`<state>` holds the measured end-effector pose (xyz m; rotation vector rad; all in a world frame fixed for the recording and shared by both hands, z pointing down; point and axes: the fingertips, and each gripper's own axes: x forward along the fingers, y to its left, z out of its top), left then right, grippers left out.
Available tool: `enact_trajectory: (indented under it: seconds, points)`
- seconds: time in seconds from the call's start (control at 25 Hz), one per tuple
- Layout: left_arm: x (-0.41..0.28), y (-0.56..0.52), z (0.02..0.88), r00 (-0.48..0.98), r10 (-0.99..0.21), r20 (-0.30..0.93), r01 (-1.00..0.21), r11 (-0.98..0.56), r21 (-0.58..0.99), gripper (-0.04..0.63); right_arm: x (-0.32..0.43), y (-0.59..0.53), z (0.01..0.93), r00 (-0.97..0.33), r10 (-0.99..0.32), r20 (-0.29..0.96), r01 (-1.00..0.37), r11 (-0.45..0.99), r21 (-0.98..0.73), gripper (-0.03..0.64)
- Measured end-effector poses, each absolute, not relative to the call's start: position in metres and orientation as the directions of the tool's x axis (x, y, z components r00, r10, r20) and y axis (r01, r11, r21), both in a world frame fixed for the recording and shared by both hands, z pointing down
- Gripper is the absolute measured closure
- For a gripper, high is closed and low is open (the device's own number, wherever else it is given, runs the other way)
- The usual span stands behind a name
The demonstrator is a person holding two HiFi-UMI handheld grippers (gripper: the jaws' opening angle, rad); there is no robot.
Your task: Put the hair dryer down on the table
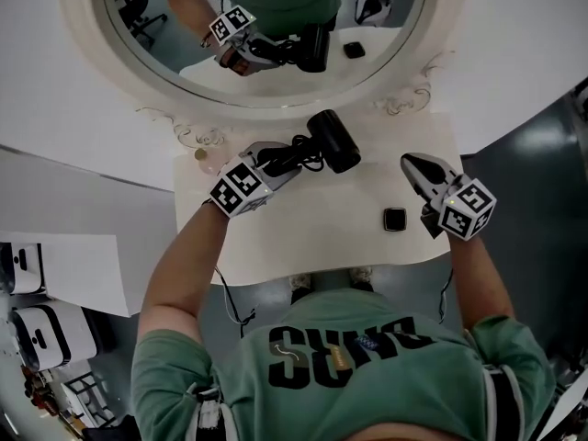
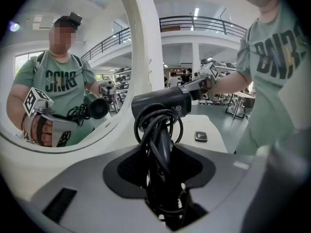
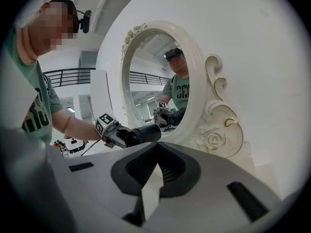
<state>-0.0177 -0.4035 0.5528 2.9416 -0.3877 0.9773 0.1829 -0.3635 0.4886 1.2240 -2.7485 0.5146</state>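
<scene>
Two tools in play, one in each hand. Left tool (image 1: 280,165) is clenched on the handle of a black hair dryer (image 1: 333,141). The left gripper view shows the handle standing up between the jaws, with the black cord (image 2: 156,130) wound round it in loose loops and caught in the same grip. The barrel sits crosswise at the handle's far end. The dryer hangs over the back part of the pale bench (image 1: 322,242), near the foot of an oval mirror (image 1: 266,102) with a white scrolled frame. The barrel looks lifted off the bench top, though no angle here rules out contact. Left forearm reaches in from the near left, and the marker cube sits at the wrist end of the tool. Right tool (image 1: 415,166) is clamped shut with nothing in it. The right gripper view shows the jaws meeting at the tips, with only bench and wall beyond them. It is held over the right side of the bench, well apart from the dryer, and points toward the mirror wall. A small black square device (image 1: 394,219) lies flat on the bench between the two tools, nearer the right one and apart from both. The mirror glass shows the left tool and the dryer in reflection. The person wears a green T-shirt (image 1: 358,361) with dark lettering, low in the head view.
</scene>
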Motion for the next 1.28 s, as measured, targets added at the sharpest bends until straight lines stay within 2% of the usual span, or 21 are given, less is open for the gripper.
enact_trajectory:
  seconds: [0.36, 0.6, 1.28]
  points:
    - [0.002, -0.426, 0.620, 0.711, -0.174, 0.681, -0.153, -0.984, -0.091, 0.415, 0.192, -0.368, 0.523, -0.671, -0.701, 0.241, -0.739, 0.605, -0.297, 0.623]
    - [0.016, -0.440, 0.639, 0.714, -0.147, 0.684, -0.103, -0.989, -0.105, 0.414, 0.193, -0.372, 0.537, -0.668, -0.700, 0.252, -0.741, 0.592, -0.318, 0.623]
    - [0.023, -0.455, 0.656, 0.667, -0.126, 0.735, -0.070, -0.992, -0.106, 0.414, 0.194, -0.369, 0.556, -0.674, -0.688, 0.269, -0.734, 0.584, -0.347, 0.623]
